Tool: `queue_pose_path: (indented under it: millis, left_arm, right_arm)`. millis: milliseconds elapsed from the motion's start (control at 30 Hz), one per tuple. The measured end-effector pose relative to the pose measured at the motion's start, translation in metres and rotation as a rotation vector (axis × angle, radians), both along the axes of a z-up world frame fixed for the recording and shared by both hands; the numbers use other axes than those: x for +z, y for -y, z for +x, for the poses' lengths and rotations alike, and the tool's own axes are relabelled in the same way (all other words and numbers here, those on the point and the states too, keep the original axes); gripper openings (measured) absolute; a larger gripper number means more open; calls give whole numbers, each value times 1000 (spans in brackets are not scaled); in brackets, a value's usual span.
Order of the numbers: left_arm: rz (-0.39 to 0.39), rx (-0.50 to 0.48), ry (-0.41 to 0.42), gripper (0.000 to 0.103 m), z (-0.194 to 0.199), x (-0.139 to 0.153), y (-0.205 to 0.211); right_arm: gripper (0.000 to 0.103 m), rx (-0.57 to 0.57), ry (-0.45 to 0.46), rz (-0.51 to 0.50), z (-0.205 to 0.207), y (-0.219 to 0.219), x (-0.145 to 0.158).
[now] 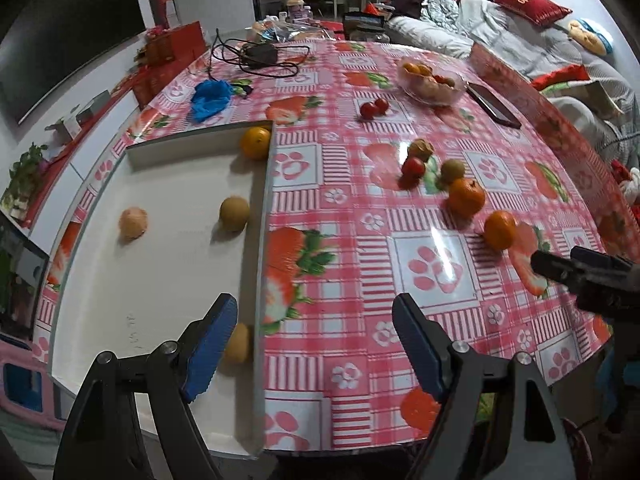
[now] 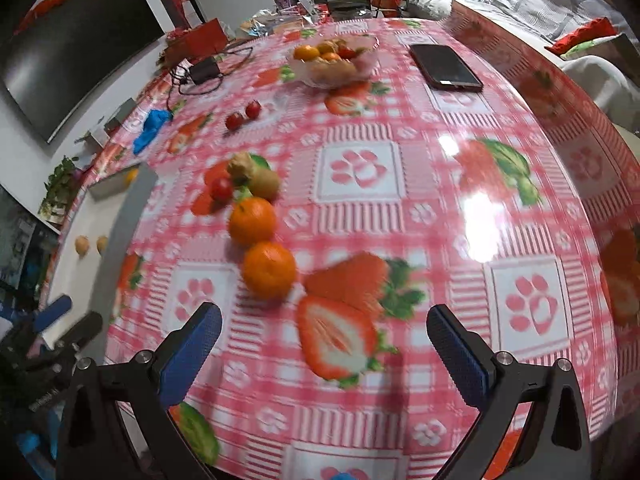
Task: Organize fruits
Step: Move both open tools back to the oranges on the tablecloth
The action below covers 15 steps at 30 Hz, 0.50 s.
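pink-checked oilcloth printed with strawberries and paw marks covers the table [image 1: 360, 240], and a shallow white tray [image 1: 160, 264] sits at its left edge. inside the tray lie an orange [image 1: 256, 143] in the far corner, a brownish round fruit [image 1: 234, 213] by the right wall, a pale peeled-looking one [image 1: 133, 223] further left, and another fruit [image 1: 239, 342] partly hidden behind a blue pad. the left gripper [image 1: 314, 344] hangs over the tray's right wall, jaws apart with nothing between them. the right gripper [image 2: 324, 350] — also spread wide and empty — hovers just short of two mandarins [image 2: 269, 267] lying loose on the cloth (a small red fruit [image 2: 221, 189] and a kiwi [image 2: 265, 184] sit beyond). farther back, a glass bowl [image 2: 332, 62] holds more fruit beside a phone [image 2: 446, 67].
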<state>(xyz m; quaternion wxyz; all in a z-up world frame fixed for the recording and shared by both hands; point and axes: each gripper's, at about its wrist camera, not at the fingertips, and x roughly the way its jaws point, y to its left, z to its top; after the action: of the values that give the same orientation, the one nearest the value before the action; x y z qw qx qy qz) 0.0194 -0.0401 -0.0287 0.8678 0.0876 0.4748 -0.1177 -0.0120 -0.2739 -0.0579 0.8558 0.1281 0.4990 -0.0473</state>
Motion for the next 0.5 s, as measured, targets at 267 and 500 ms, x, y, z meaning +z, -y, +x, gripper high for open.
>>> queue_pose_path:
  millis: [267, 500]
  left_arm:
    - [15, -21, -9, 83, -5, -2, 13]
    - [22, -19, -21, 83, -5, -5, 16]
  right_arm:
    - [103, 72, -24, -80, -4, -16, -20]
    - [103, 115, -20, -182, 1, -32, -32]
